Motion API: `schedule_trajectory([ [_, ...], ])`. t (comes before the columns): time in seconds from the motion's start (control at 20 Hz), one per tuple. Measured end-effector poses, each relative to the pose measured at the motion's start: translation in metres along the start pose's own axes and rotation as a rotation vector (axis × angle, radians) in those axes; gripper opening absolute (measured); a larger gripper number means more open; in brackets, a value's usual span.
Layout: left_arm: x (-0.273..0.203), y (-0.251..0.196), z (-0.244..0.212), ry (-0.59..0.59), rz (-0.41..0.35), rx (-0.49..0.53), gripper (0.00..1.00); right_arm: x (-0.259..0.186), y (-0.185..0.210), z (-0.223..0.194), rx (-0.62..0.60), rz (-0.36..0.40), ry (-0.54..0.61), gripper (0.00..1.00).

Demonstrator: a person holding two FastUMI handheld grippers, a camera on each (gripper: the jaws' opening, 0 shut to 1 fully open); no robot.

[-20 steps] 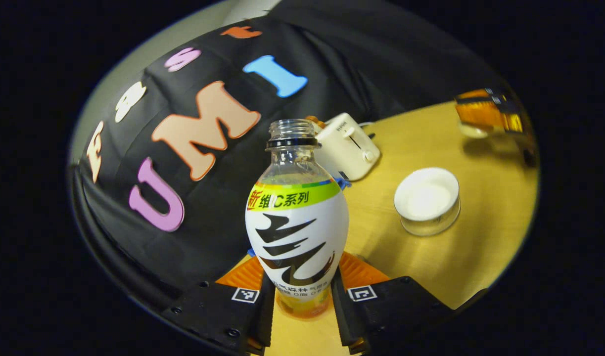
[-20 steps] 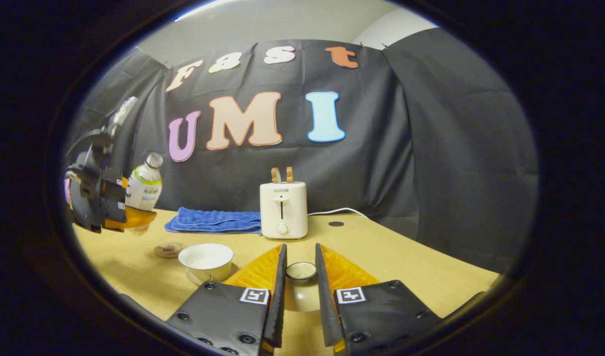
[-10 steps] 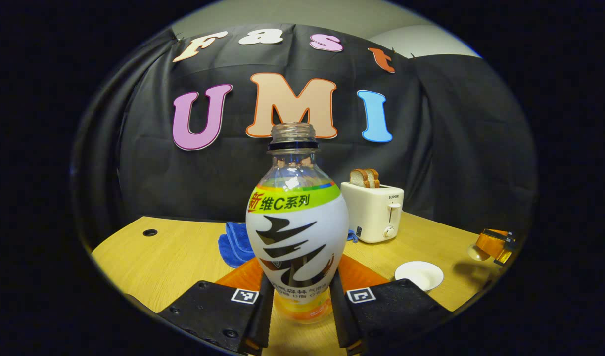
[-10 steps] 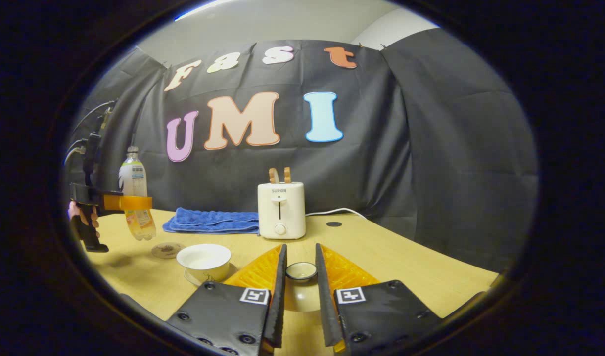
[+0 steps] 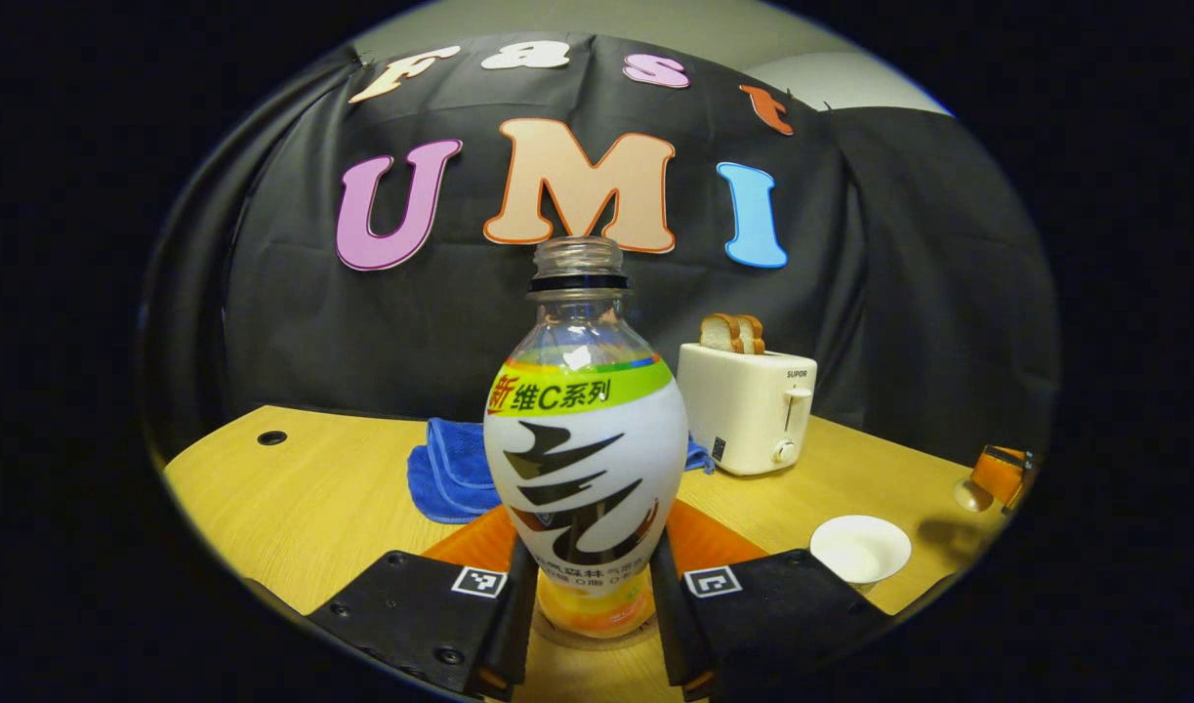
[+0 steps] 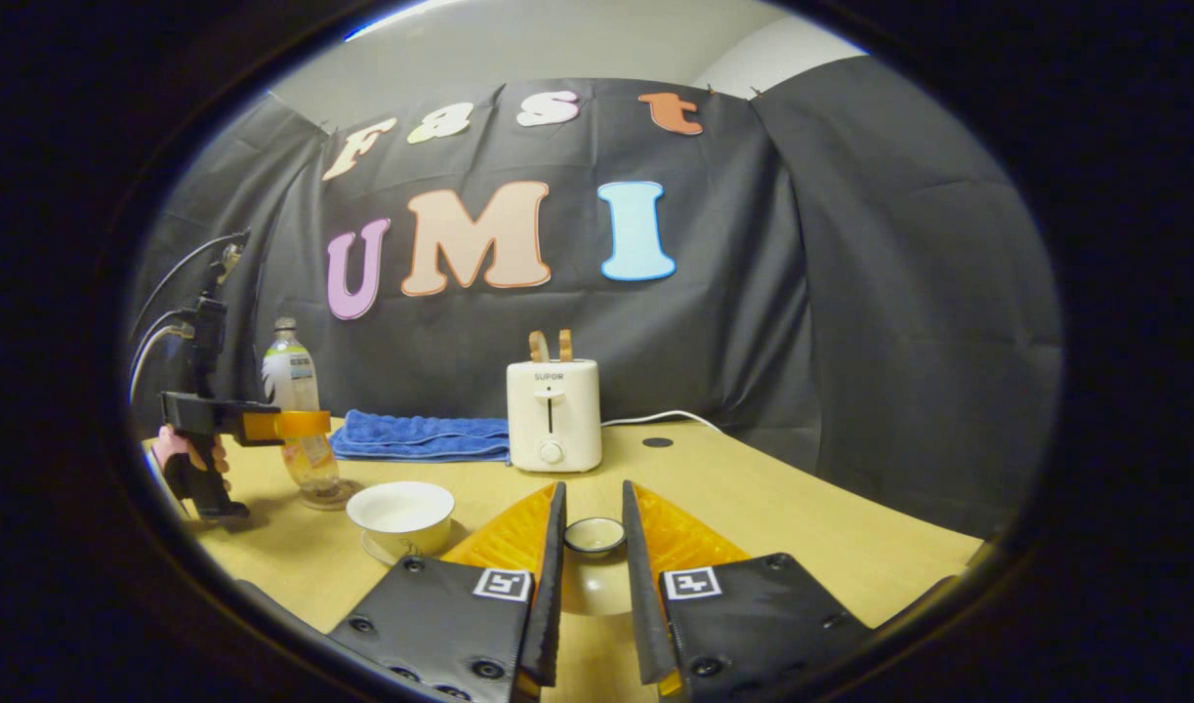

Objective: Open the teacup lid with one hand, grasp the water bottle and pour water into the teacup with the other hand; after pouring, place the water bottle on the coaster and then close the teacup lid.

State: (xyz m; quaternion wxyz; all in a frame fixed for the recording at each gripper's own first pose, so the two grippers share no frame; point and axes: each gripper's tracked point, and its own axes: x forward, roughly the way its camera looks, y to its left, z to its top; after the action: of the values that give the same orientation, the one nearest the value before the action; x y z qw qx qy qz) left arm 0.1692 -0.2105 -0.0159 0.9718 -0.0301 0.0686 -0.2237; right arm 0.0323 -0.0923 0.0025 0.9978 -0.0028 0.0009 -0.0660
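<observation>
An uncapped bottle (image 5: 585, 459) with a white label and a little orange drink stands upright, and my left gripper (image 5: 589, 586) is shut on its lower body. In the right gripper view the bottle (image 6: 296, 391) rests its base on the round coaster (image 6: 331, 501) at the table's left, with the left gripper (image 6: 299, 427) around it. The white teacup (image 6: 401, 510) sits uncovered on its saucer just right of the coaster, and shows at the right of the left gripper view as well (image 5: 860, 549). My right gripper (image 6: 593, 503) is shut on the teacup lid (image 6: 595, 535), held low over the table.
A white toaster (image 6: 553, 415) holding bread slices stands at the back centre, with a folded blue towel (image 6: 421, 436) to its left. A hand (image 6: 182, 454) grips the left gripper's handle. The wooden table (image 6: 772, 508) stretches away to the right, with a cable hole (image 6: 657, 442).
The bottle swung from tilted to upright, then came down onto the coaster, still in my left gripper. The right gripper and the lid stayed put.
</observation>
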Motion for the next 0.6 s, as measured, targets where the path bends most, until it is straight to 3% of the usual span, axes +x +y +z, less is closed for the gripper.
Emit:
schedule_trajectory([
  [0.3, 0.0045, -0.0020, -0.0052, -0.003, -0.015, -0.026, 0.52, 0.0001, 0.0007, -0.0001, 0.000, 0.003, -0.001, 0.34],
  [0.6, 0.0017, -0.0085, -0.0064, -0.023, -0.018, 0.048, 0.63, 0.0000, 0.0007, -0.0002, 0.000, 0.002, -0.002, 0.34],
])
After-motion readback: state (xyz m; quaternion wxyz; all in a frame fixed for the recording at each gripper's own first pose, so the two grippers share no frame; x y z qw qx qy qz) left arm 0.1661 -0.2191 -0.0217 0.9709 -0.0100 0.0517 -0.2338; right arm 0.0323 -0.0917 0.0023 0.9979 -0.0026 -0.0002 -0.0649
